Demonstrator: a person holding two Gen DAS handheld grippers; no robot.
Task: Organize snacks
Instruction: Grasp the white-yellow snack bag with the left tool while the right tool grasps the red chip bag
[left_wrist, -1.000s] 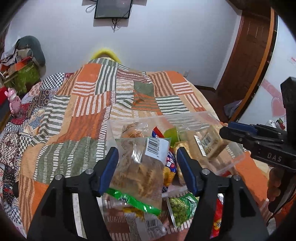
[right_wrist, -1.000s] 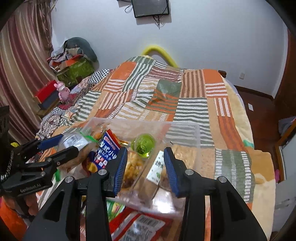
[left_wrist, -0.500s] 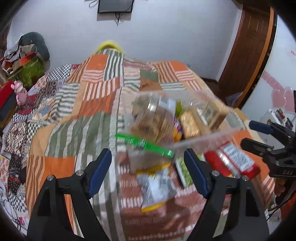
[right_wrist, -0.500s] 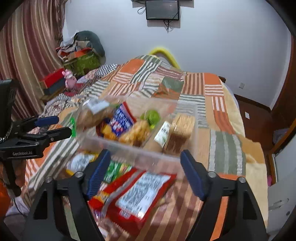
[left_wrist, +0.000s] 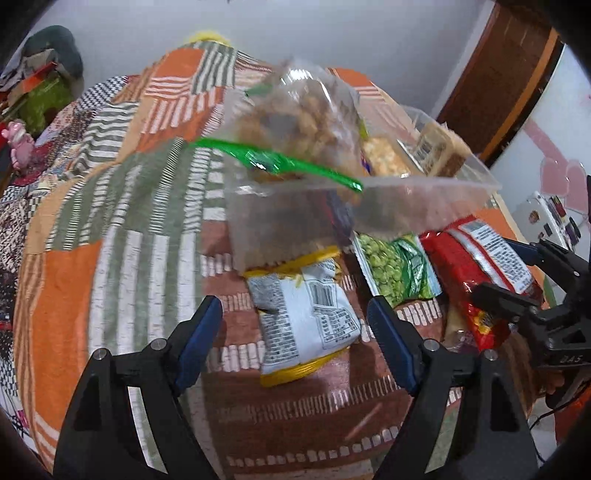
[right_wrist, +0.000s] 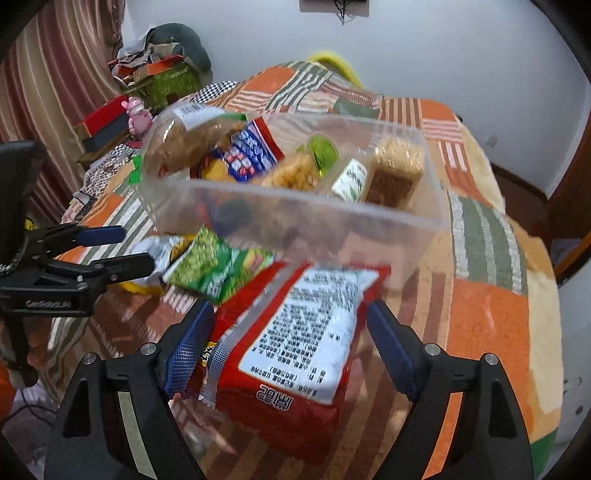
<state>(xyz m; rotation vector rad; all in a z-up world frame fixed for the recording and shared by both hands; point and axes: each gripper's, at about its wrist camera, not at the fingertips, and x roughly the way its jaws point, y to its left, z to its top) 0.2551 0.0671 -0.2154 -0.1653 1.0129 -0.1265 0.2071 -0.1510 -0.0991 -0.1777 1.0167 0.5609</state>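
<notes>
A clear plastic bin (right_wrist: 424, 221) (left_wrist: 443, 192) on the patchwork bed holds several snacks, with a clear bag of brown snacks with a green strip (left_wrist: 303, 125) at its left end. In front of it lie a white and yellow packet (left_wrist: 306, 317), a green pea packet (left_wrist: 391, 266) (right_wrist: 214, 266) and a large red packet (right_wrist: 295, 347) (left_wrist: 480, 269). My left gripper (left_wrist: 295, 328) is open and empty, above the white and yellow packet. My right gripper (right_wrist: 286, 343) is open, its fingers on either side of the red packet's near end.
The orange, green and striped quilt (left_wrist: 110, 206) covers the bed. Piled clothes and boxes (right_wrist: 159, 55) and a pink toy (right_wrist: 138, 110) are at the far left by a curtain. A wooden door (left_wrist: 495, 74) is at the right.
Both grippers opened and drew back from the bin. The clear bag that my left gripper held now rests in the bin. The loose packets in front have come into view.
</notes>
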